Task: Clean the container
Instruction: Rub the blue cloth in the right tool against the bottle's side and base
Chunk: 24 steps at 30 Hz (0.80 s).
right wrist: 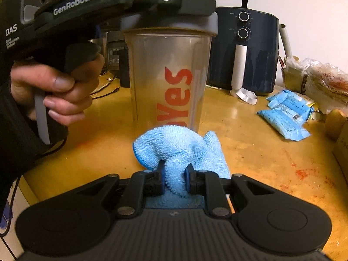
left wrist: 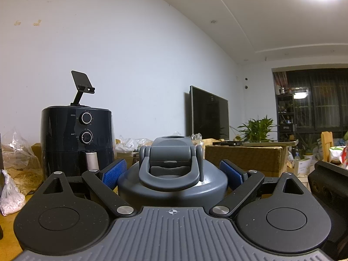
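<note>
Blue cloth (right wrist: 182, 150) is bunched and pinched tight between the right gripper's (right wrist: 174, 180) fingers, low over the counter (right wrist: 261, 134). Straight ahead of it, nearly touching, the clear bottle (right wrist: 169, 82) is standing upright, its long axis vertical. The left gripper (left wrist: 173, 174) is reaching in level at the top, fingers straddling the grey lid (left wrist: 171, 174), seemingly gripping it.

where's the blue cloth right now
In the right wrist view the blue microfiber cloth is pinched in the right gripper, low and central, against the base of the clear shaker bottle on the wooden table.
</note>
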Tool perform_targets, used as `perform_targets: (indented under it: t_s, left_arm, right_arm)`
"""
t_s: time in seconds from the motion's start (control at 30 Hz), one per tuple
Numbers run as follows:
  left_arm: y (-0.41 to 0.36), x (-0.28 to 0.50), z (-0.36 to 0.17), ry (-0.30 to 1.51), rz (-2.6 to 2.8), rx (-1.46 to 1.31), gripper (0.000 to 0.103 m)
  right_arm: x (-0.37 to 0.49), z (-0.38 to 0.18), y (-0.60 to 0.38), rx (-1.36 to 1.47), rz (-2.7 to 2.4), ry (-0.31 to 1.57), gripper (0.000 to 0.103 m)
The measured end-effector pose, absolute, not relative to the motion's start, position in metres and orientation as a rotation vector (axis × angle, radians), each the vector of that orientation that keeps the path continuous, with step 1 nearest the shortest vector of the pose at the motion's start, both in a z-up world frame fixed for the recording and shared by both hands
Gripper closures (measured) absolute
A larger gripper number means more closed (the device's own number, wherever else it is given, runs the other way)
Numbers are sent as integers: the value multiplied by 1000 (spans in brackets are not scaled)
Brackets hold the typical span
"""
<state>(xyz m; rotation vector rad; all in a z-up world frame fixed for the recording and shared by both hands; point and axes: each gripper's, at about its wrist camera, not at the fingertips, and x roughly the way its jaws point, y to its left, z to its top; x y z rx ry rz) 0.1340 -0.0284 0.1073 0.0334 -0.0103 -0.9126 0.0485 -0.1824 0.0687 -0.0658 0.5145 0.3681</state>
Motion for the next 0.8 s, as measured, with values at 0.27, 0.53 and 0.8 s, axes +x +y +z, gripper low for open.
perform_targets:
  t_s: [0.27,0.53,0.8]
  left_arm:
    - [-29,132,107,-11,-912,35,9]
    - [-28,134,107,-12,-914,37,9]
    - [-28,135,108,-12,-913,39,9]
  right_arm:
    - [51,61,-181,-68,365,541,90]
    - [46,63,-184,-38,363,498,92]
    - [37,75,-187,-21,369,414,92]
